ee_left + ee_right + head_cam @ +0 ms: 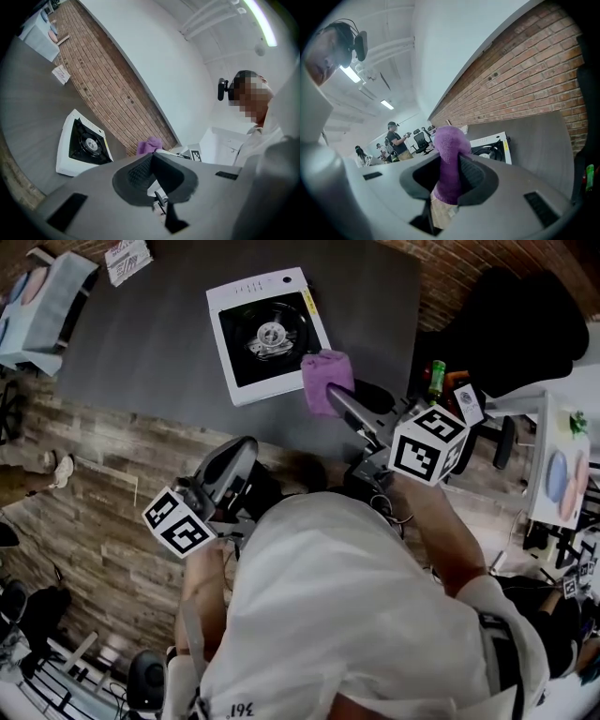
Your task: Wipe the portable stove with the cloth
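Observation:
The portable stove [267, 334] is white with a black burner top and sits on the far part of the grey table [141, 343]. My right gripper [339, 401] is shut on a purple cloth [326, 381], held in the air just right of the stove's near right corner. In the right gripper view the cloth [449, 159] stands up between the jaws of that gripper [450, 176], with the stove [492, 147] behind it. My left gripper [228, 465] hangs back over the floor, shut and empty [152, 159]. Its view shows the stove [84, 145] and the cloth [149, 145].
A paper card [127, 259] lies at the table's far left corner. A light blue tray [42, 296] stands beyond the left edge. A green bottle [436, 379] and a black chair [516, 324] are on the right. People [396, 138] stand in the background.

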